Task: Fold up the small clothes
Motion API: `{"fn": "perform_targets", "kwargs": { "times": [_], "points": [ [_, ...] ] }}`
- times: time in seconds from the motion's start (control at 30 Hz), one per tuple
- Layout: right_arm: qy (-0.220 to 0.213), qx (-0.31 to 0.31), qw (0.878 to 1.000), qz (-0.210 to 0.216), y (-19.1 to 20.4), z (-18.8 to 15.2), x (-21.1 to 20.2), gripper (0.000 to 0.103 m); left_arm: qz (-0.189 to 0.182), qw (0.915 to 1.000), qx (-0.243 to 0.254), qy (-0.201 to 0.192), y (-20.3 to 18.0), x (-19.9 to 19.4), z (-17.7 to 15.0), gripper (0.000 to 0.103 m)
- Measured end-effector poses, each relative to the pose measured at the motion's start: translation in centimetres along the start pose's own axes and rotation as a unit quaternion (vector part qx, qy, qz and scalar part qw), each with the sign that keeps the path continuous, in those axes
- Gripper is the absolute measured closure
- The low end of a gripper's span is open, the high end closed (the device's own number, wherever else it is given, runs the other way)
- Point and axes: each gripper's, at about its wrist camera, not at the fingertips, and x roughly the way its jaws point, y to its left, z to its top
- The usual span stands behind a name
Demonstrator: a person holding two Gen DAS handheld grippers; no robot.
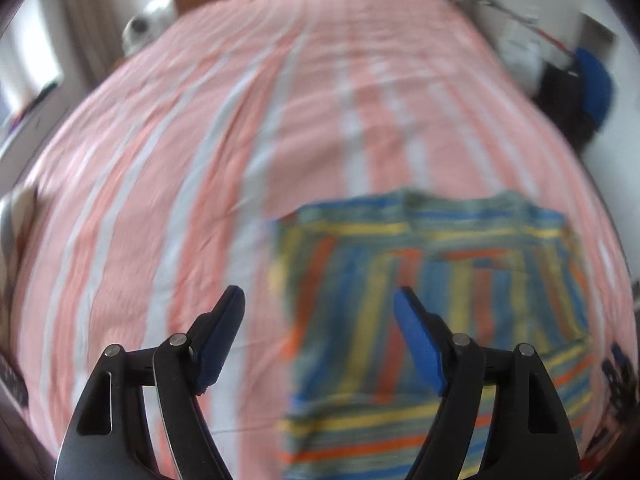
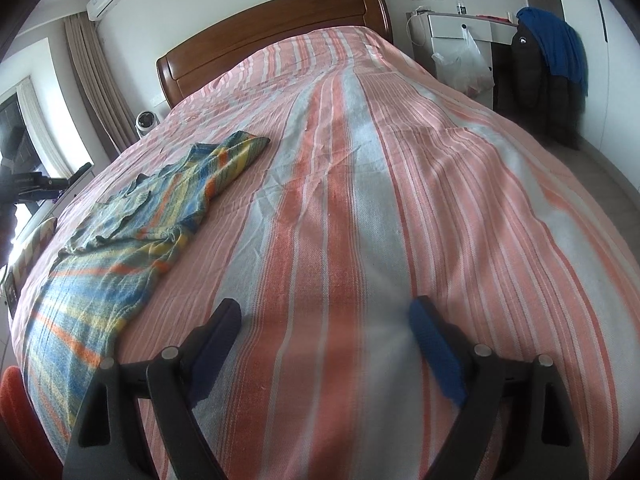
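Both the left gripper and the right gripper stand open and empty. The striped shirt lies at ten o'clock from the right gripper on the bedspread, partly folded and rumpled. Final folds appear outstanding; wooden headboard beyond.

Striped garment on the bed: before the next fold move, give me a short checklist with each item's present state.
1. Left gripper open, nothing between its pads: ok.
2. Right gripper open and empty, over bare bedspread: ok.
3. Striped garment released, lying on the bedspread: ok.
4. Garment smooth and flat: not ok; the right wrist view shows bunched folds in its middle.
5. Edges squared: cannot tell; the left wrist view is motion-blurred.
6. Right gripper placed over the garment: not ok; the cloth lies off to its left.
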Motion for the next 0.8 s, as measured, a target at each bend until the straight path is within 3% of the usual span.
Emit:
{"fn": "perform_targets", "kwargs": {
  "times": [0.13, 0.17, 0.23, 0.27, 0.3, 0.33, 0.43, 0.53, 0.67, 0.73, 0.8],
  "points": [
    [0.001, -0.003, 1.000, -0.003, 0.2, 0.0, 0.0, 0.017, -0.017, 0.9987, -0.014, 0.046, 1.8, 3.3, -1.7, 0.026],
    [0.001, -0.004, 1.000, -0.003, 0.2, 0.0, 0.0, 0.016, -0.025, 0.9982, -0.016, 0.051, 1.6, 3.7, -2.2, 0.031],
    [0.002, -0.004, 1.000, -0.004, 0.3, 0.0, 0.1, 0.016, -0.045, 0.9966, -0.029, 0.063, 1.9, 4.6, -2.8, 0.078],
    [0.002, -0.005, 1.000, -0.005, 0.3, 0.0, 0.1, 0.016, -0.043, 0.9962, -0.035, 0.067, 2.0, 4.8, -3.2, 0.096],
    [0.002, -0.005, 1.000, -0.005, 0.4, 0.0, 0.1, 0.016, -0.024, 0.9973, -0.040, 0.058, 2.3, 4.8, -3.3, 0.101],
    [0.002, -0.006, 1.000, -0.006, 0.4, 0.0, 0.1, 0.016, -0.007, 0.9980, -0.043, 0.045, 2.6, 4.4, -3.5, 0.101],
    [0.003, -0.007, 1.000, -0.008, 0.4, 0.1, 0.2, 0.016, -0.006, 0.9972, -0.066, 0.034, 3.6, 4.4, -4.4, 0.103],
    [0.003, -0.007, 1.000, -0.009, 0.5, 0.1, 0.2, 0.016, 0.045, 0.9975, -0.048, 0.028, 3.5, 4.8, -5.2, 0.103],
    [0.002, -0.007, 1.000, -0.008, 0.5, 0.1, 0.3, 0.016, 0.037, 0.9950, -0.088, 0.029, 5.0, 4.2, -5.8, 0.103],
    [0.002, -0.007, 1.000, -0.009, 0.5, 0.1, 0.3, 0.016, 0.035, 0.9954, -0.088, 0.013, 5.0, 3.1, -5.6, 0.099],
    [0.002, -0.007, 1.000, -0.009, 0.5, 0.1, 0.2, 0.016, 0.022, 0.9968, -0.076, -0.016, 4.3, 1.4, -5.5, 0.068]
  ]
}}
